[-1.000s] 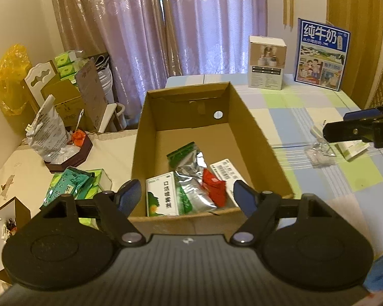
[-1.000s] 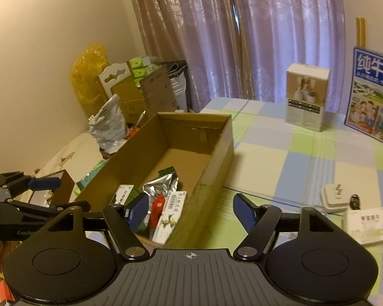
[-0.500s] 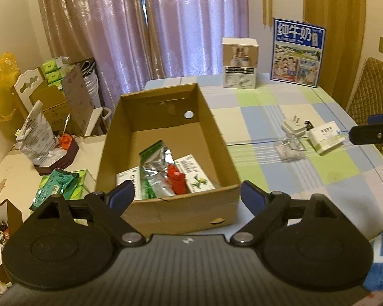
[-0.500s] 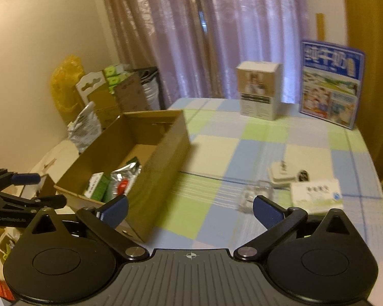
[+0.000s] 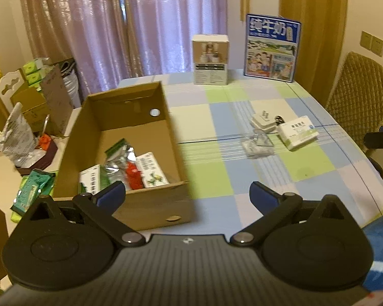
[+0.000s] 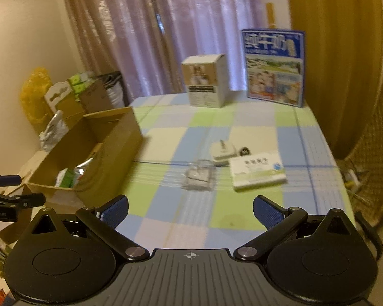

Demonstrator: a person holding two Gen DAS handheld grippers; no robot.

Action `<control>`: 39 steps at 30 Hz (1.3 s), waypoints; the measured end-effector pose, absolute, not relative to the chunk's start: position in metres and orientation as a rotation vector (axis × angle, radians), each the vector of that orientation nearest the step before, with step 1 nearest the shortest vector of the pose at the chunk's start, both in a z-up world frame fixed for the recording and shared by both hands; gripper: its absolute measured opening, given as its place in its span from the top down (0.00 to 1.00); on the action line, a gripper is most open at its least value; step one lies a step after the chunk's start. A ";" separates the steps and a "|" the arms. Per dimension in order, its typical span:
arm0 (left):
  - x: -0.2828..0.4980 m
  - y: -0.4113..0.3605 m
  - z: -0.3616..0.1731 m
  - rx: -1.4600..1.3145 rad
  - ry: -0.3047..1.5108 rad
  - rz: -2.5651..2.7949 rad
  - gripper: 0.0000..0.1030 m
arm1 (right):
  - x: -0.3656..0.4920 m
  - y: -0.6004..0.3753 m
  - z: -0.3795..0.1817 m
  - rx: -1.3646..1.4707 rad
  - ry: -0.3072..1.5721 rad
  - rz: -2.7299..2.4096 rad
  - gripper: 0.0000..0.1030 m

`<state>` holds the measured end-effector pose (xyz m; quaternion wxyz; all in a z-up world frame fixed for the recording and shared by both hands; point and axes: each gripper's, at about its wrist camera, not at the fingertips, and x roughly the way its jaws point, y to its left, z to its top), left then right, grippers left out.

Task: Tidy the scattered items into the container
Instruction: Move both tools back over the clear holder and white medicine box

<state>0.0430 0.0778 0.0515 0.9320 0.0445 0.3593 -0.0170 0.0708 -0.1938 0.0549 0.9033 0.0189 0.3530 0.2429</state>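
An open cardboard box (image 5: 177, 150) (image 6: 120, 137) stands at the table's left edge and holds several packets and small boxes. On the checked cloth lie a clear plastic packet (image 5: 257, 144) (image 6: 199, 176), a white plug adapter (image 5: 263, 122) (image 6: 222, 153) and a white-and-green medicine box (image 5: 298, 132) (image 6: 258, 170). My left gripper (image 5: 187, 195) hovers at the box's near right corner, its jaws still opening and empty. My right gripper (image 6: 190, 207) stands open and empty, short of the packet and the medicine box.
A white carton (image 5: 211, 60) (image 6: 205, 80) and a blue milk box (image 5: 272, 48) (image 6: 274, 67) stand at the table's far edge by the curtains. A woven chair (image 5: 362, 86) is on the right. Clutter of bags and boxes (image 5: 25, 132) fills the floor left of the table.
Both grippers have drawn back and swung right, away from the box toward the loose items. Both sets of jaws have spread wider. The right view now centres on the packet and medicine box.
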 end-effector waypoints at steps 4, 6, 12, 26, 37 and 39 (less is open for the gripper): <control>0.046 0.059 0.050 0.101 0.736 -0.071 0.01 | 0.070 -0.213 0.050 0.058 0.742 0.469 0.02; 0.049 0.048 0.050 0.109 0.736 -0.089 0.01 | 0.070 -0.221 0.048 0.063 0.748 0.453 0.02; 0.058 0.024 0.047 0.112 0.740 -0.131 0.01 | 0.070 -0.241 0.043 0.094 0.760 0.427 0.02; 0.076 -0.017 0.033 0.114 0.764 -0.181 0.01 | 0.074 -0.267 0.031 0.126 0.781 0.396 0.02; 0.091 -0.032 0.020 0.102 0.787 -0.195 0.01 | 0.087 -0.278 0.018 0.114 0.810 0.383 0.02; 0.095 -0.034 0.017 0.098 0.791 -0.197 0.01 | 0.092 -0.279 0.016 0.100 0.813 0.381 0.02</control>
